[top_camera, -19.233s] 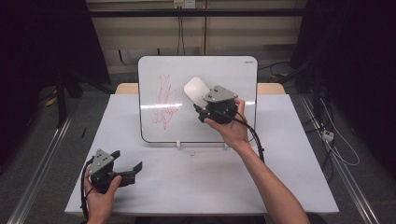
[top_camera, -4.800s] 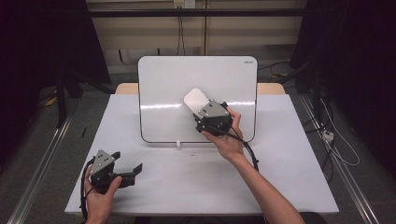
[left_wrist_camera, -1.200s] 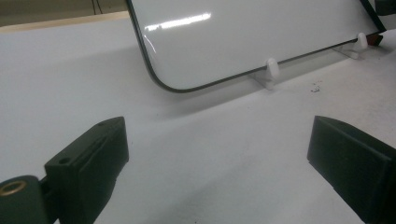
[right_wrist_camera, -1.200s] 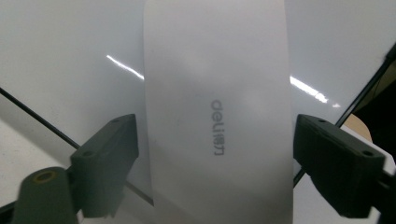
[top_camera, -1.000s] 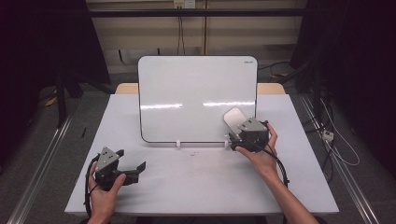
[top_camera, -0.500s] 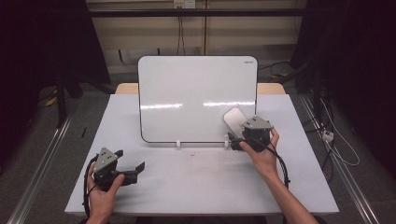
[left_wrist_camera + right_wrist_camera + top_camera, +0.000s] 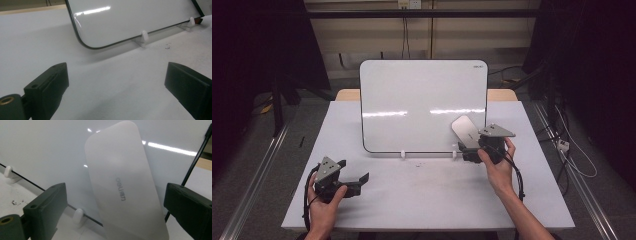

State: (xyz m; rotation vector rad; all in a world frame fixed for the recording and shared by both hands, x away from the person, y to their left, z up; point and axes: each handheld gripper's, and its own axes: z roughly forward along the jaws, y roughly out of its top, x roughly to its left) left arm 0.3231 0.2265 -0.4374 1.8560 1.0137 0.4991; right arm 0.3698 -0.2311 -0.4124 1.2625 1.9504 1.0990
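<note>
While eraser (image 7: 125,185) sits between right tool (image 7: 117,202) jaws (just opening, ungripped), its base's cut off; left tool (image 7: 115,82) released.

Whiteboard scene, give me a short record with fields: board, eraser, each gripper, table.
whiteboard: upright on small white feet, surface wiped clean
eraser: white, leaning against the board's lower right part, between the right jaws
right gripper: jaws have just been opening, pads off the eraser
left gripper: open, nothing between its jaws, low over the table
table: white, a few dark specks near the board's feet
</note>
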